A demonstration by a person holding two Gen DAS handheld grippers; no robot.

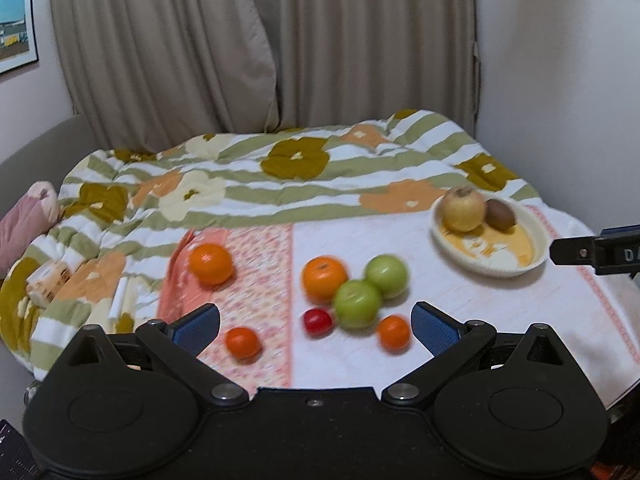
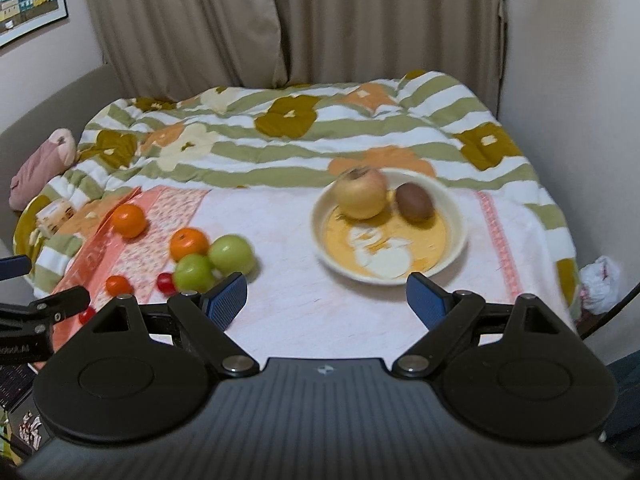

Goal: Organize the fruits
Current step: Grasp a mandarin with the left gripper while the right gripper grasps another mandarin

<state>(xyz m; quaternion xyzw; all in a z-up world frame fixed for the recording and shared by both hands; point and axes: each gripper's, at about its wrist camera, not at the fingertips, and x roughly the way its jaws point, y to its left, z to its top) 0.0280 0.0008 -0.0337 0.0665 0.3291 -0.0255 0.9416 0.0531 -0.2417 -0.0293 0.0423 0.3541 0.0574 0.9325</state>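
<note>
On the bed (image 2: 400, 128), a bowl (image 2: 456, 248) holding an apple (image 2: 360, 194) and kiwi (image 2: 414, 202) sits just ahead of the wide, empty right tool (image 2: 326, 294). Loose oranges (image 1: 324, 278) and green apples (image 1: 357, 304) lie before the wide, empty left tool (image 1: 316, 326).

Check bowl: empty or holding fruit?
Holding fruit: the bowl contains a yellowish apple and a brown kiwi; other fruits lie outside.

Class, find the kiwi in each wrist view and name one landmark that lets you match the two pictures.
Left wrist view: the kiwi sits far right, in the cream bowl, right of the yellow apple.
Right wrist view: the kiwi sits right of centre, in the same bowl.
Shared landmark: the yellow apple beside the kiwi.
</note>
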